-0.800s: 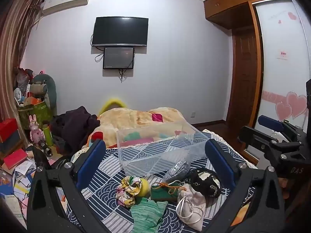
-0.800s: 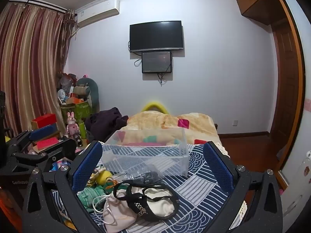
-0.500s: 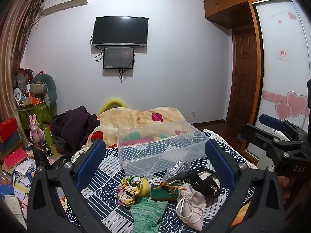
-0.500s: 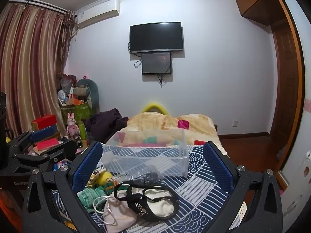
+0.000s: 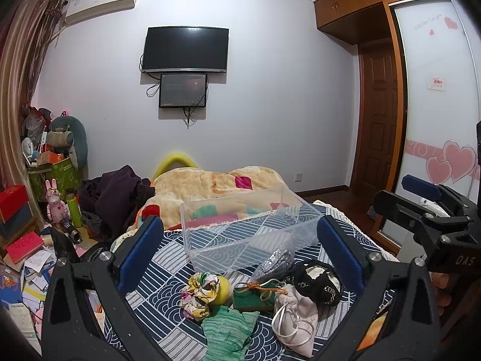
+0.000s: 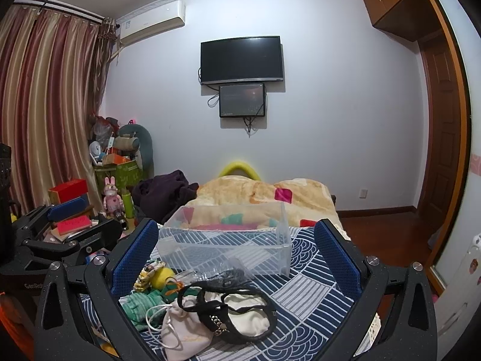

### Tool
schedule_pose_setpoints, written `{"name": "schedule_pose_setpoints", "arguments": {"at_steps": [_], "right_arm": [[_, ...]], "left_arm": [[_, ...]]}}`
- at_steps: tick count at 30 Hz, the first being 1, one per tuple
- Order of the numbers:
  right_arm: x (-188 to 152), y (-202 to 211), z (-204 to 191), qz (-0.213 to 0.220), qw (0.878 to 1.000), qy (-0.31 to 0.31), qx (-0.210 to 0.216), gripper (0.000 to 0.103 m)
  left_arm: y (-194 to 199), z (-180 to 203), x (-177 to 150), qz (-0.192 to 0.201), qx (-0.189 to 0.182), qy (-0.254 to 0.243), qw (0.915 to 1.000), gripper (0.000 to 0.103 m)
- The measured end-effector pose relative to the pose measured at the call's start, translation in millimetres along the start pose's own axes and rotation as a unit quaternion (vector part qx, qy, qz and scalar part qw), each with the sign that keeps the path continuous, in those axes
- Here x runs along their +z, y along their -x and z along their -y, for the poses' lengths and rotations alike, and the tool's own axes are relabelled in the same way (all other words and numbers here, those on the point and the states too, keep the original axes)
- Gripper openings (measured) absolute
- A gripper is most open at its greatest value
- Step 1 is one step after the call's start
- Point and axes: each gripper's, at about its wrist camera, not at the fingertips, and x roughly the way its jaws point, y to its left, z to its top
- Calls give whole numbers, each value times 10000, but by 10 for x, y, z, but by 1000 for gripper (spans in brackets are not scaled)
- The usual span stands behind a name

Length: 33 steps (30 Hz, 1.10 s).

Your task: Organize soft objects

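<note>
Claws first: left claw (image 5: pixel 240 252) is gaping wide, blue pads far apart, gripping nothing and touching nothing. Right claw (image 6: pixel 234 255) is gaping just as wide, also carrying nothing.

Both are hovering over the bed (image 5: pixel 168 270) with its navy patterned cover. Landmark is the clear plastic bin (image 5: pixel 249 228), sitting on the cover with no soft item inside. Soft objects are lying in a heap just in front of the bin, on the near side, framed between the left claw's pads but below them and apart: floral scrunchie (image 5: pixel 197 294) touching a yellow ball (image 5: pixel 224 287), green knit cloth (image 5: pixel 228 331) nearest the camera, green pouch (image 5: pixel 254 296) with orange cord, cream drawstring bag (image 5: pixel 296 316), black chain bag (image 5: pixel 318 281), and grey glittery packet (image 5: pixel 275 263) leaning right against the bin's front wall. In the right wrist view the same heap is sitting front-left of the bin, black chain bag (image 6: pixel 228 310) lying on top of the cream drawstring bag (image 6: pixel 183 328).

Versus 0.8 s ago: both claws are keeping the same spread, heap and bin are sitting unmoved, views are shifting only a hair.
</note>
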Motion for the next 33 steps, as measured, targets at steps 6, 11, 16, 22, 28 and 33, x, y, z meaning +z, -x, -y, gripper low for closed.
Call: {"name": "schedule_pose_setpoints", "arguments": {"at_steps": [6, 11, 16, 22, 28, 33], "right_arm": [[-2, 5, -9, 24, 10000, 23, 4, 103], [-11, -11, -15, 28, 10000, 40, 9, 103], [-32, -10, -22, 23, 10000, 39, 19, 103], [-63, -56, -24, -36, 10000, 69, 47, 103], [-206, -258, 40, -372, 9992, 78, 139, 103], [-385, -465, 173, -808, 9966, -76, 152, 103]], "left_arm": [[61, 21, 46, -18, -11, 32, 10000, 103], [60, -40, 43, -19, -22, 80, 10000, 103], [67, -55, 46, -119, -26, 89, 9999, 103], [60, -82, 42, -147, -53, 107, 9998, 103], [-95, -167, -55, -216, 130, 38, 9997, 103], [-390, -374, -218, -684, 117, 221, 9973, 103]]}}
